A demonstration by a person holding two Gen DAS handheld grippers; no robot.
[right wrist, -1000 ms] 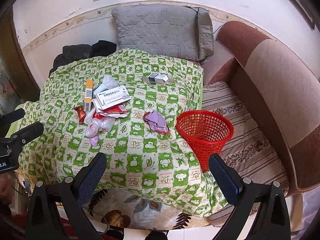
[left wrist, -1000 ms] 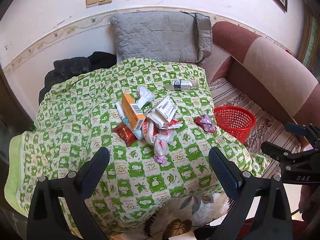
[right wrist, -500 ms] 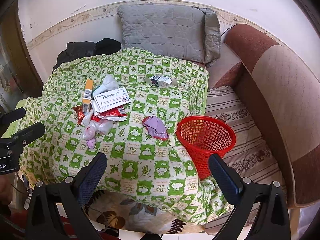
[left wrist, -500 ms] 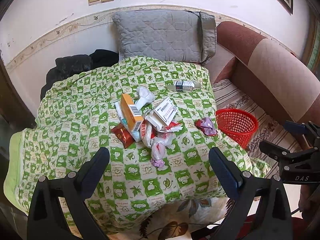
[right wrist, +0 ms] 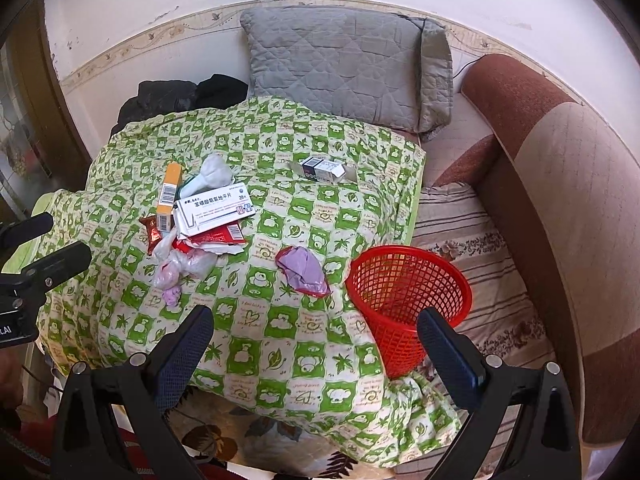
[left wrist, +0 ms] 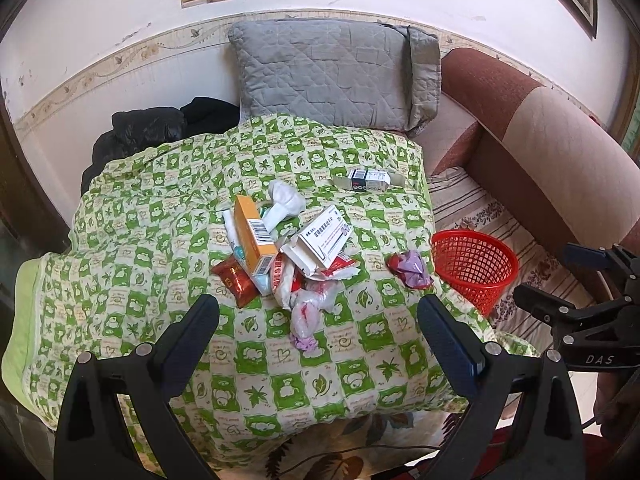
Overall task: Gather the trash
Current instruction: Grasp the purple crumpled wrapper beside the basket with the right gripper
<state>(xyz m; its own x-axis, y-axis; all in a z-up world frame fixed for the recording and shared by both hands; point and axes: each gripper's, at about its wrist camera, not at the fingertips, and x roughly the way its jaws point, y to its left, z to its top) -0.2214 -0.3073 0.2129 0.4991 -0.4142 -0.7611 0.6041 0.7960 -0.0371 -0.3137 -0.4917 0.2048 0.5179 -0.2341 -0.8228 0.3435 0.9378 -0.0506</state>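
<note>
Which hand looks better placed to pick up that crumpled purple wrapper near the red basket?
Probably the right. The right tool, open, looks almost straight at the crumpled purple wrapper beside the red mesh plastic basket. The left tool, also open, faces the pile of boxes instead.

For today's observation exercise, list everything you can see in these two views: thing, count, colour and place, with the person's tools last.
Basket: one, red, on striped cushion beside quilt.
Quilt: one, green-and-cream, covering the sofa seat.
Purple wrapper: one, near basket.
Orange box: one, in the trash pile.
White medicine box: one, atop pile.
Red sachet: one, pile's left edge.
Small carton: one, white-blue, towards pillow.
Pillow: one, grey, against wall.
Left gripper: black, open.
Right gripper: black, open.
</note>
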